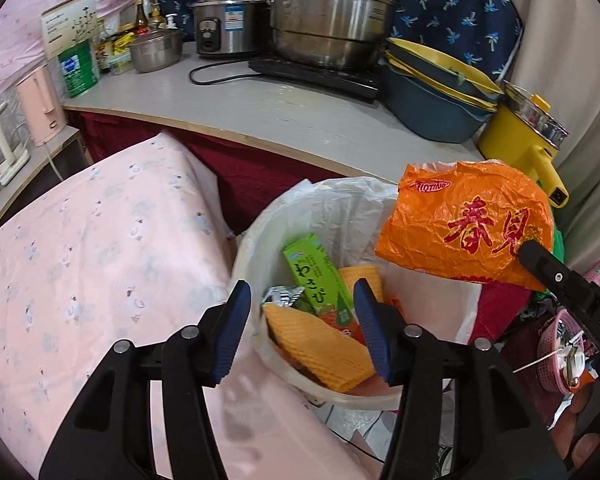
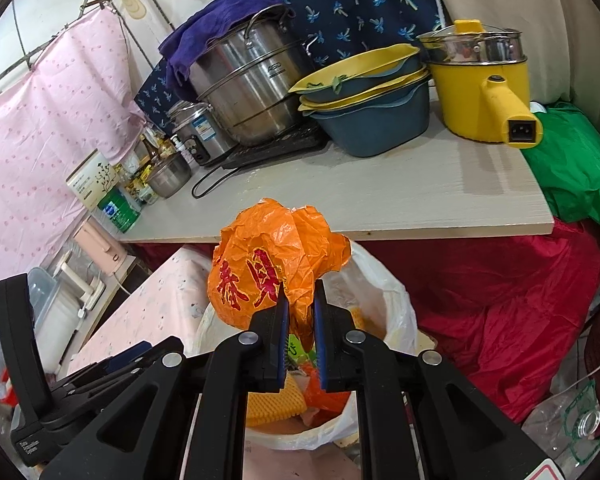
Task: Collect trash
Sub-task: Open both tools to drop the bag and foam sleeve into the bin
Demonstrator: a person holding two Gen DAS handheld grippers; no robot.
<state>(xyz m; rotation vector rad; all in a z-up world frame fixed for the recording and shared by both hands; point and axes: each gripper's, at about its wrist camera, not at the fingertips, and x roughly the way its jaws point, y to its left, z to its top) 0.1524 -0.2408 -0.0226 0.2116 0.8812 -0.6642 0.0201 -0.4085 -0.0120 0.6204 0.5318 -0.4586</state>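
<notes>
Over the lined bin [image 1: 260, 216], at about five o'clock from the steel pots on the desk [image 1: 260, 112], your right tool [image 2: 300, 304] is pinched nearly closed on a fold of the crumpled orange bag [image 2: 268, 256]. It hangs above the bin's far rim at one o'clock, not yet inside. Bring it toward the bin's middle before letting go, or it may drape over the edge. Your left tool [image 1: 300, 308] is half spread and empty above the green carton [image 1: 316, 280] and yellow wafer-like sheets [image 1: 320, 344]; move it aside for a clean drop.
</notes>
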